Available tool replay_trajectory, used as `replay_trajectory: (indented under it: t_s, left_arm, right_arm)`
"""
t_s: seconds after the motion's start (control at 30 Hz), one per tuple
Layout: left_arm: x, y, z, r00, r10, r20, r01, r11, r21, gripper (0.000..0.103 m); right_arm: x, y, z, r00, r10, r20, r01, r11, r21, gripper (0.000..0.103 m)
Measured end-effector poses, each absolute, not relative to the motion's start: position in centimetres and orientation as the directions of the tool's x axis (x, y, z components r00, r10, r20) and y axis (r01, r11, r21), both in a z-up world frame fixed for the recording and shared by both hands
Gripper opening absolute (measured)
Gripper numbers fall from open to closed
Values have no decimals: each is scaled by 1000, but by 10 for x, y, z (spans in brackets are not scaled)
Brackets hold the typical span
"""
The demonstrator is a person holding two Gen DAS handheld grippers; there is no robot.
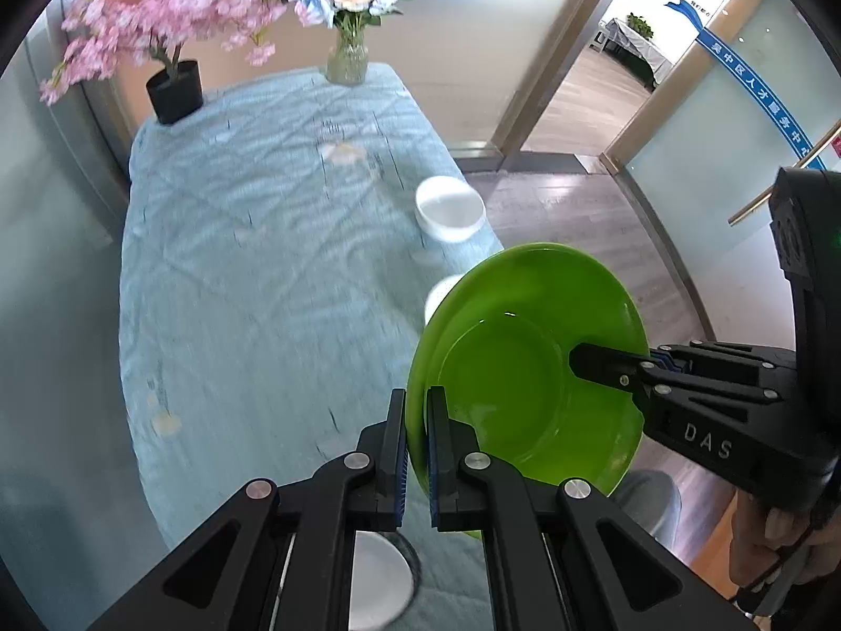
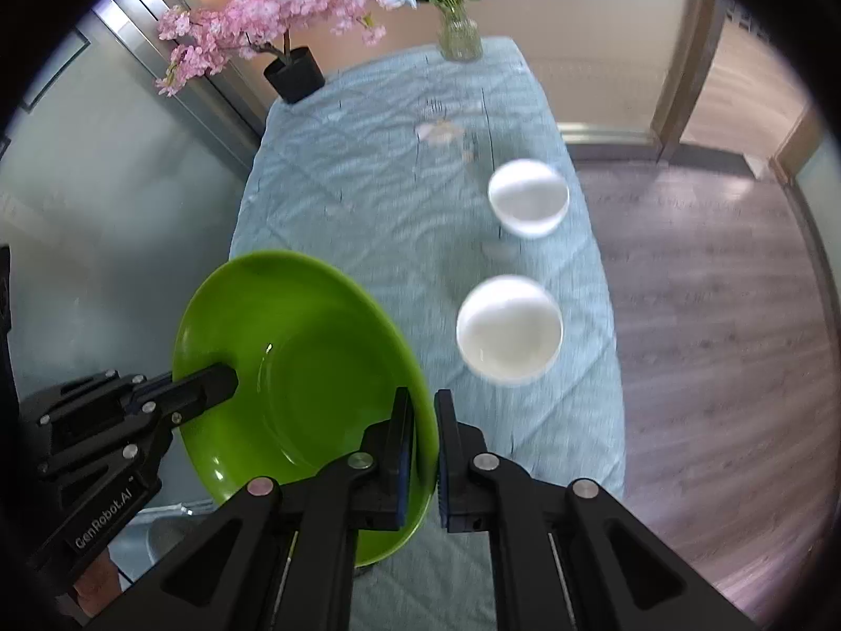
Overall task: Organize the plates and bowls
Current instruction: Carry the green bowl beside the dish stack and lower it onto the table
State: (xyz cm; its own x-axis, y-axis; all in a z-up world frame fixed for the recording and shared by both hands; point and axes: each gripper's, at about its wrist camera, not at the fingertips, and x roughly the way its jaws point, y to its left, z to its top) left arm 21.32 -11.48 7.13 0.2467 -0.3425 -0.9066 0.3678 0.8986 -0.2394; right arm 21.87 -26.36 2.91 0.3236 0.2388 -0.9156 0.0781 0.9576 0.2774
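Observation:
A green plate (image 1: 525, 368) hangs tilted in the air above the near end of the table, gripped from both sides. My left gripper (image 1: 418, 394) is shut on its left rim, and my right gripper (image 1: 578, 363) is shut on its right rim, with only the upper finger showing. From the right wrist, the green plate (image 2: 294, 347) has my right gripper (image 2: 424, 394) clamped on its near rim and the left gripper (image 2: 231, 376) on its far left. Two white bowls (image 2: 528, 197) (image 2: 510, 328) stand on the table's right side. In the left wrist view the nearer bowl (image 1: 439, 294) is half hidden behind the plate.
A wrinkled light blue cloth (image 1: 252, 242) covers the table. At its far end stand a black pot of pink blossoms (image 1: 176, 89) and a glass vase of flowers (image 1: 347, 60). A white dish (image 1: 373, 578) lies under my left gripper. Wooden floor (image 2: 709, 315) and a doorway lie to the right.

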Motion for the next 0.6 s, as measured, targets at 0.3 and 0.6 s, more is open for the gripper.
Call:
replay_trajectory:
  t_s: [0.3, 0.6]
  left_arm:
    - [137, -118, 21, 183, -311, -932, 325, 914, -241, 3]
    - [104, -112, -25, 136, -320, -937, 273, 922, -275, 3]
  right_arm:
    - [167, -263, -15, 249, 257, -934, 96, 953, 288, 7]
    - [138, -254, -48, 213, 247, -945, 87, 959, 271, 7]
